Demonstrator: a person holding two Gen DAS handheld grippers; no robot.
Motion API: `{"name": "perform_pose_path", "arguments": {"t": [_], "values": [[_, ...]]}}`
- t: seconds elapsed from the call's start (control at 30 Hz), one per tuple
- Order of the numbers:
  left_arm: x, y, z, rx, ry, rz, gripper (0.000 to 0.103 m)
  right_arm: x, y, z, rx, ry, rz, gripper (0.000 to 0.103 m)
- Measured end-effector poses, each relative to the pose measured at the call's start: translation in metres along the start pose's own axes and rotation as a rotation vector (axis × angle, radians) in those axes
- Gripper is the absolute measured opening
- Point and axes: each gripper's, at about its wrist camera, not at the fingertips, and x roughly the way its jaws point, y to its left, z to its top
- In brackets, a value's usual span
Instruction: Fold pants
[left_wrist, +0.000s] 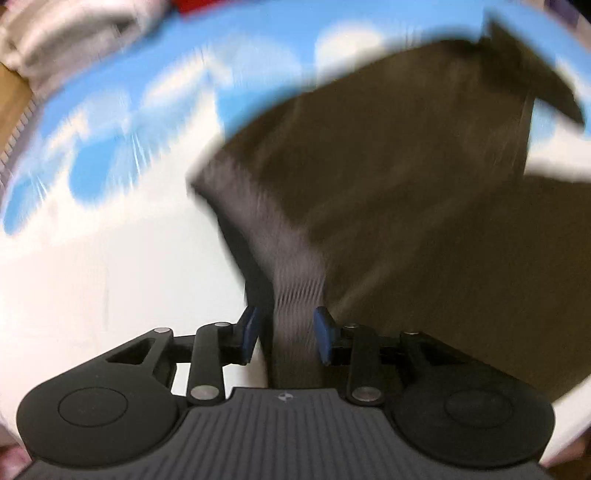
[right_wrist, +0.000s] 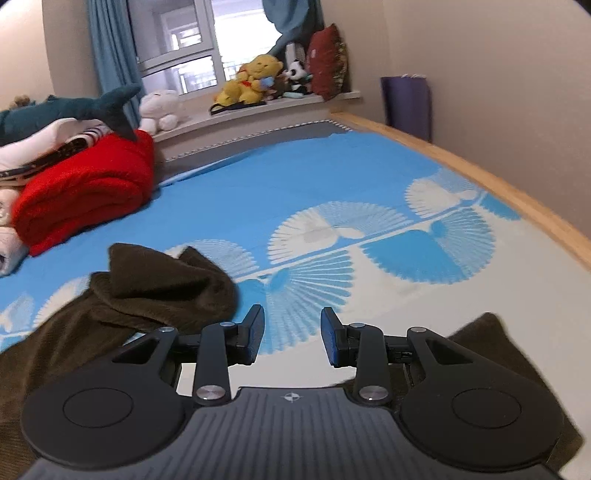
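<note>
Dark brown pants (left_wrist: 388, 177) lie on the blue and white bed sheet (left_wrist: 110, 184), blurred by motion in the left wrist view. Their grey ribbed waistband (left_wrist: 295, 295) runs between the blue pads of my left gripper (left_wrist: 286, 332); the jaws stand apart around it, not pinching. In the right wrist view the pants (right_wrist: 147, 291) lie bunched at the lower left, and another part (right_wrist: 491, 339) shows behind the right finger. My right gripper (right_wrist: 291, 336) is open and empty above the sheet (right_wrist: 332, 192).
A folded red blanket (right_wrist: 85, 192) and stacked clothes sit at the left of the bed. A toy shark (right_wrist: 74, 107) and plush toys (right_wrist: 251, 79) line the window sill. A wooden bed edge (right_wrist: 480, 170) runs along the right wall.
</note>
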Motion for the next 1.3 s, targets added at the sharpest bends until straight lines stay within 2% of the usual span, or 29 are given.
{"name": "perform_pose_path", "arguments": {"t": [0.1,0.17,0.2,0.23,0.37,0.4,0.43,0.47,0.53,0.6,0.73,0.8,0.83,0.87,0.9,0.93,0.97,1.07,1.17,1.23,1.27,1.3], "values": [[-0.027,-0.024,0.035,-0.013,-0.099,0.017,0.049,0.012,0.011,0.004,0.025,0.023,0.019,0.035],[-0.045,-0.053,0.067,-0.006,-0.215,0.027,0.055,0.023,0.020,0.008,0.029,0.040,0.044,0.035],[-0.056,-0.067,0.078,-0.004,-0.266,0.012,0.061,0.028,0.024,0.009,0.021,0.042,0.044,0.035],[-0.064,-0.083,0.090,-0.014,-0.312,-0.022,0.062,0.033,0.029,0.010,0.013,0.041,0.045,0.035],[-0.058,-0.138,0.111,-0.072,-0.408,-0.138,0.066,0.056,0.032,0.018,0.064,0.062,0.070,0.034],[-0.046,-0.151,0.114,-0.059,-0.378,-0.160,0.066,0.061,0.031,0.020,0.082,0.065,0.078,0.031],[-0.031,-0.168,0.120,-0.039,-0.304,-0.172,0.062,0.067,0.029,0.022,0.104,0.069,0.087,0.018],[-0.022,-0.181,0.123,-0.033,-0.275,-0.197,0.057,0.073,0.027,0.023,0.127,0.070,0.091,0.007],[-0.009,-0.203,0.132,0.015,-0.268,-0.247,0.053,0.089,0.026,0.028,0.169,0.067,0.096,0.006],[0.002,-0.220,0.133,0.067,-0.267,-0.255,0.047,0.111,0.025,0.032,0.188,0.073,0.104,0.006],[0.030,-0.236,0.139,0.076,-0.206,-0.276,0.047,0.166,0.024,0.036,0.240,0.122,0.151,0.010],[0.047,-0.240,0.137,0.079,-0.179,-0.267,0.051,0.195,0.028,0.041,0.235,0.147,0.178,0.010],[0.051,-0.241,0.136,0.082,-0.170,-0.261,0.054,0.207,0.031,0.043,0.218,0.154,0.183,0.017],[0.055,-0.241,0.133,0.090,-0.161,-0.255,0.058,0.221,0.035,0.046,0.199,0.158,0.184,0.029],[0.059,-0.243,0.133,0.099,-0.153,-0.245,0.061,0.231,0.039,0.048,0.189,0.159,0.183,0.034],[0.065,-0.247,0.134,0.107,-0.151,-0.232,0.061,0.243,0.042,0.050,0.184,0.163,0.184,0.043],[0.066,-0.246,0.134,0.114,-0.152,-0.224,0.061,0.253,0.044,0.050,0.178,0.171,0.184,0.048],[0.077,-0.247,0.139,0.124,-0.147,-0.198,0.061,0.278,0.055,0.048,0.131,0.214,0.184,0.049],[0.085,-0.242,0.143,0.110,-0.103,-0.180,0.061,0.294,0.069,0.039,0.070,0.276,0.206,0.050],[0.091,-0.238,0.143,0.107,-0.080,-0.176,0.058,0.298,0.083,0.035,-0.014,0.279,0.181,0.051],[0.093,-0.236,0.142,0.110,-0.072,-0.175,0.049,0.298,0.089,0.036,-0.048,0.276,0.167,0.049],[0.094,-0.235,0.141,0.117,-0.063,-0.173,0.033,0.297,0.094,0.038,-0.065,0.276,0.162,0.037]]}}
